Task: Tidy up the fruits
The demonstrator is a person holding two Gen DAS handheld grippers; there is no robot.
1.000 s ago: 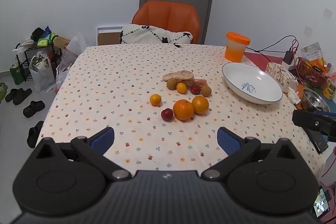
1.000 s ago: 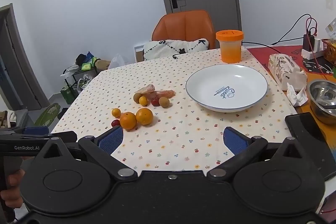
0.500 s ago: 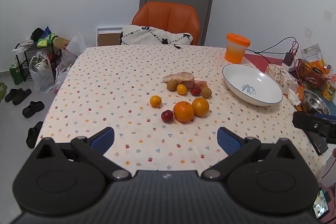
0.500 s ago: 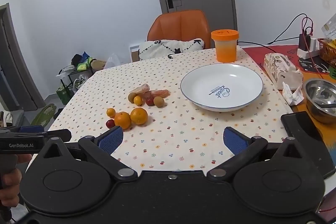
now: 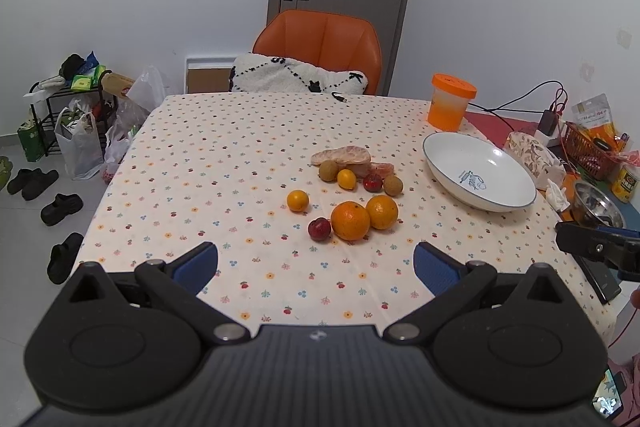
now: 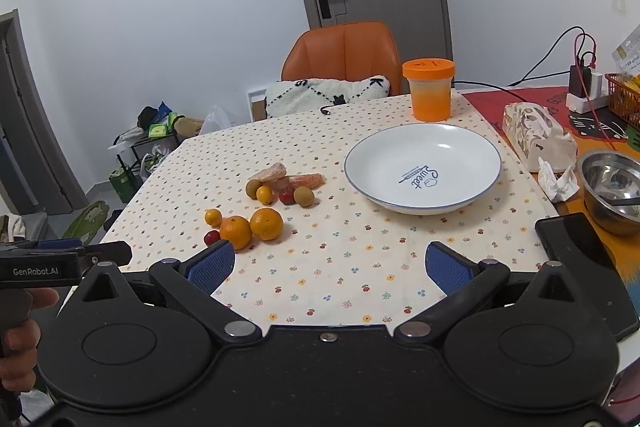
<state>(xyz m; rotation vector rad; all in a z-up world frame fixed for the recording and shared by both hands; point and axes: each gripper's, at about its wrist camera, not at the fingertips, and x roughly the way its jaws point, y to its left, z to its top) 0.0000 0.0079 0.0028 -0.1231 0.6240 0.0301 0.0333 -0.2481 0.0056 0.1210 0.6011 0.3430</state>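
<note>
Several fruits lie in a loose cluster mid-table: two oranges (image 5: 350, 220) (image 5: 382, 211), a small red plum (image 5: 319, 229), a small yellow citrus (image 5: 298, 200), and behind them brown longans, another red fruit and peeled citrus segments (image 5: 341, 155). An empty white plate (image 5: 516, 201) with a blue rim stands to their right. My left gripper (image 5: 316, 269) hangs open above the near table edge, short of the fruit. The right gripper (image 6: 328, 266) is also open, over the near edge, with the oranges (image 6: 266, 223) ahead to its left and the plate (image 6: 400, 207) straight ahead.
An orange-lidded cup (image 6: 431, 90) stands behind the plate. A tissue pack (image 6: 536, 137), steel bowl (image 6: 612, 187), dark phone (image 6: 580, 247) and cables crowd the right side. An orange chair (image 5: 320, 47) with a cushion is at the far edge. Bags and shoes lie on the floor at left.
Both grippers have shifted slightly; the fruit and plate sit a little lower and nearer the middle of each view. Nothing has been grasped and both stay open.
</note>
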